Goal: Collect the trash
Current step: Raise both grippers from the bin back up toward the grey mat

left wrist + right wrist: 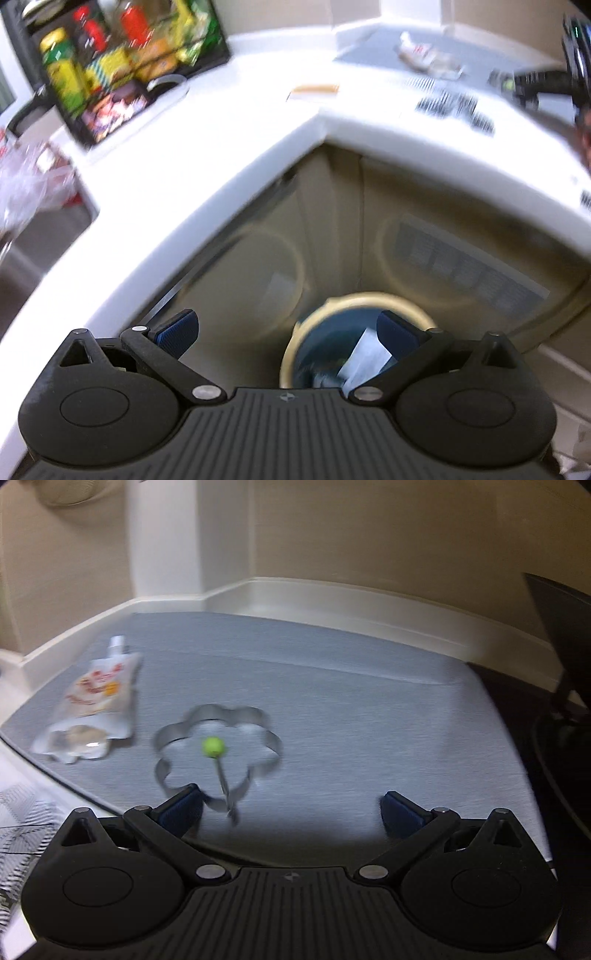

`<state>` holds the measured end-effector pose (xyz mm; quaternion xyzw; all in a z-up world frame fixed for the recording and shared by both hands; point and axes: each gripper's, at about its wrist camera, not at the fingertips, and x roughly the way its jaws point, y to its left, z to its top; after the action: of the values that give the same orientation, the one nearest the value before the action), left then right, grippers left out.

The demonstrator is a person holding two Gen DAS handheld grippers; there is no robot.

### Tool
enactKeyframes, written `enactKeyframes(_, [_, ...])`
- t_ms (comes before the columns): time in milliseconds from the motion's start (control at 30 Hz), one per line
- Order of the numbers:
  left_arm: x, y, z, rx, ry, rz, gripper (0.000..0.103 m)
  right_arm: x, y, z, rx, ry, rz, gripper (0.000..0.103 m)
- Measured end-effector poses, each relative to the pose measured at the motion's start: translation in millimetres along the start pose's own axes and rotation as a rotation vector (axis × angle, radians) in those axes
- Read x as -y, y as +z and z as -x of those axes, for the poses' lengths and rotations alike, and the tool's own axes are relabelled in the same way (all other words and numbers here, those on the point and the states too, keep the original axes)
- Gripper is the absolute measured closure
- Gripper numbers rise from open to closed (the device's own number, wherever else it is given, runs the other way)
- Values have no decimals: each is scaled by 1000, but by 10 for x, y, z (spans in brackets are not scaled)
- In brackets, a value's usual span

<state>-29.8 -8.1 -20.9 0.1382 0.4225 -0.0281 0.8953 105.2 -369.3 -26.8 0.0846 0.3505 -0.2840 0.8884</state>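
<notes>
In the left wrist view my left gripper point(286, 332) is open and holds nothing, hanging above a round bin point(295, 354) with a cream rim on the floor below the counter. White paper trash point(364, 356) lies inside the bin. In the right wrist view my right gripper point(291, 810) is open over a grey mat point(351, 701). A crumpled white spouted pouch point(94, 701) lies on the mat to the left, well beyond the left finger. A flower-shaped metal ring point(218, 746) with a green knob on its handle sits just ahead of the left fingertip.
A white L-shaped counter point(207, 155) wraps around the bin. A black wire basket point(122, 62) of jars and packets stands at its back left, crumpled clear plastic point(33, 181) at far left. The other gripper point(546, 85) shows at far right, near the pouch point(424, 55) on the mat.
</notes>
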Motion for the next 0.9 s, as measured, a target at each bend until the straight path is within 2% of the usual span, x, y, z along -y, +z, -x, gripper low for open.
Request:
enactKeyframes(100, [126, 340, 61, 65, -21, 6, 0, 134, 1, -26, -4, -2, -36, 0])
enactKeyframes(300, [471, 1122, 75, 188, -66, 50, 0, 109, 25, -39, -2, 20, -14, 0])
enactKeyframes(433, [739, 1623, 25, 254, -73, 60, 0, -38, 34, -2, -17, 136, 86, 0])
enactKeyframes(533, [900, 1931, -71, 286, -87, 54, 0, -239, -3, 49, 24, 175, 190, 0])
enactKeyframes(633, [1066, 2218, -262, 300, -100, 39, 0, -246, 109, -73, 0, 209, 155, 0])
enactKeyframes(767, [1289, 2494, -574, 326, -79, -17, 0, -102, 208, -196, -1, 175, 102, 0])
enactKeyframes(800, [1345, 2552, -651, 328, -78, -29, 0, -57, 214, -204, 0, 141, 84, 0])
enactKeyframes(900, [1491, 2715, -893, 313, -111, -46, 0, 25, 227, -232, 0, 99, 43, 0])
